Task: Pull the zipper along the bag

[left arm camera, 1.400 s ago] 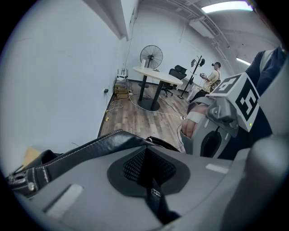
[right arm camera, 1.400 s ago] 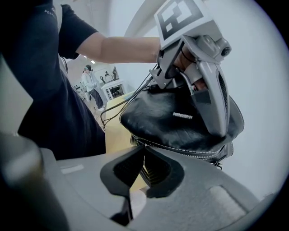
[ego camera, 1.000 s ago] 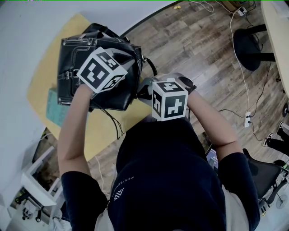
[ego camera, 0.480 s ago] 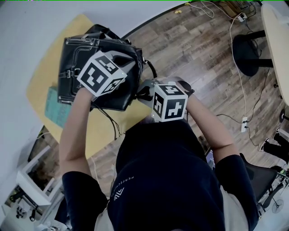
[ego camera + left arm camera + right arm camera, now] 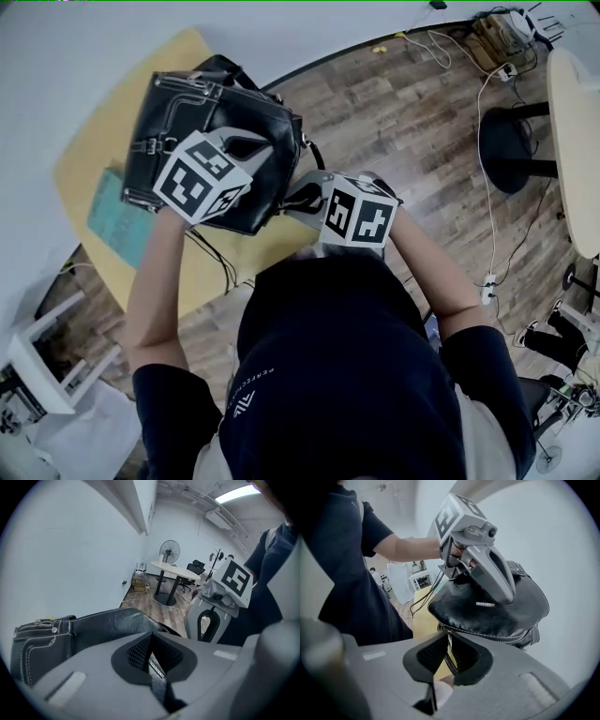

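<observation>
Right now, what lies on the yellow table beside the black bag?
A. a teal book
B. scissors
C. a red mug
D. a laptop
A: in the head view a teal book lies flat on the yellow table, just left of the bag.

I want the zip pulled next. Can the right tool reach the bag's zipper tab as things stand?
Probably yes: the zipper tab hangs loose inside the right tool, whose jaws have just been opening; nothing blocks it.
</observation>
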Motion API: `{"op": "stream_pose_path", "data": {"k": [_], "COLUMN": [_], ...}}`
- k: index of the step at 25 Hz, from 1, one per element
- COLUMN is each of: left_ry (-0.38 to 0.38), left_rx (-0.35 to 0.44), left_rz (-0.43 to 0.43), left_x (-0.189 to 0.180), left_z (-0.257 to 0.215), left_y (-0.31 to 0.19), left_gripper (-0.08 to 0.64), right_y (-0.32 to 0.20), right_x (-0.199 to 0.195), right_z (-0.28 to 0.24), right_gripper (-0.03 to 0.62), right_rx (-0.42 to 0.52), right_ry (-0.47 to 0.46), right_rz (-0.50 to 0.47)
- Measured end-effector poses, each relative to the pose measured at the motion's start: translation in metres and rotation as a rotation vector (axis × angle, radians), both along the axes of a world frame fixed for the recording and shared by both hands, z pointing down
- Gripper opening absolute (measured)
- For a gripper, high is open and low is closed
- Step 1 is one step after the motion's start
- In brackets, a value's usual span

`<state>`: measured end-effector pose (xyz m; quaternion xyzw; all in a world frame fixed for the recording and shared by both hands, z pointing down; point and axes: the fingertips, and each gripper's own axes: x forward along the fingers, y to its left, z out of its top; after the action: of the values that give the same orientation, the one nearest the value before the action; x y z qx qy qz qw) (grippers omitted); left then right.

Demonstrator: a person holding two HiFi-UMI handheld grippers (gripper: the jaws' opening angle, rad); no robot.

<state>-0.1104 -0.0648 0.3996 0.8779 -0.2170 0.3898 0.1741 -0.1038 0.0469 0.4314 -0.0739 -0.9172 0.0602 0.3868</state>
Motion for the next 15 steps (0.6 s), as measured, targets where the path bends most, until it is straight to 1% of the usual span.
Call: {"op": "stream_pose_path", "data": {"k": [3,6,10,15], "left_ry": [0.007,0.014,0.048,0.1], "left_rx": [0.014,0.033,0.063,0.09], "left_rz": [-0.043,-0.113,-0.237,-0.413], "left_x": [-0.008,-0.019,-0.035,-0.058], "left_z": [-0.006,-0.012,-0.022,-0.029], "left_y": [0.006,0.015,0.031,0.05], "left_gripper": [0.02,0.02,0.02,0.02], "right_y": [0.001,-0.001,-0.006,-0.016], "right_x": [0.004,0.006,0.009,0.011], "right_z": [-0.003,-0.012,-0.024,-0.033], "right_gripper": [0.031,0.031,0.031,0.029], "right_rx": [-0.008,0.009,0.013,0.024], "right_ry": [-0.002,-0.015,-0.035,-0.049], "right_rz": [-0.016,-0.042,-0.048,-0.058]}}
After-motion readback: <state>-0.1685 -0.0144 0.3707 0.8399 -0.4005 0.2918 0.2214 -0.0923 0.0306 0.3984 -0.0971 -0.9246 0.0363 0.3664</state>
